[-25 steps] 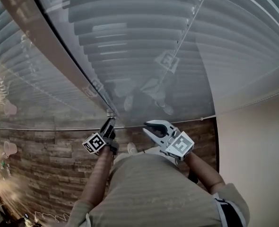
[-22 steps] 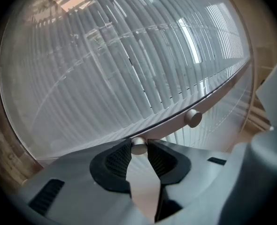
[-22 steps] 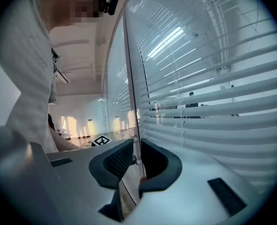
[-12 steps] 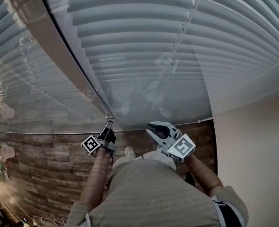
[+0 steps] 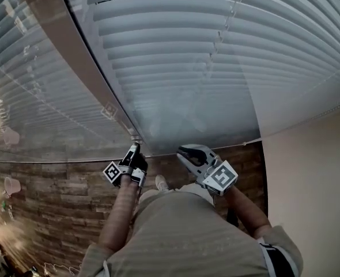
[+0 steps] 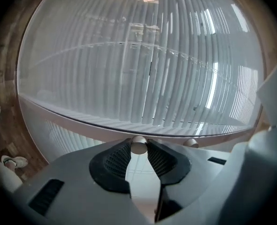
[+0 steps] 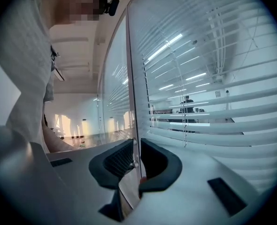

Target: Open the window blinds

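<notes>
White slatted blinds [image 5: 176,56] hang behind glass, right of a brown upright frame [image 5: 72,56]. At the frame's foot sits a small round knob [image 6: 138,144]. My left gripper [image 5: 135,147] is shut on that knob, pads [image 6: 115,159] pressing both sides; a second knob [image 6: 191,143] sits beside it. My right gripper [image 5: 181,151] hovers just right of it, off the glass, jaws a little apart with nothing between them. In the right gripper view the slats [image 7: 213,93] lie flat with gaps, and a lit room shows through beyond the gripper [image 7: 136,161].
Another glass panel with blinds [image 5: 26,97] runs off to the left of the frame. A beige wall [image 5: 314,183] closes the right side. Wood-look flooring [image 5: 43,201] lies below, and my shoes [image 6: 11,162] stand close to the glass. A person [image 7: 188,104] stands behind the blinds.
My left gripper has rolled around the knob while staying in place. The slats have changed tilt and look brighter and more distinct. The right gripper has hardly moved.
</notes>
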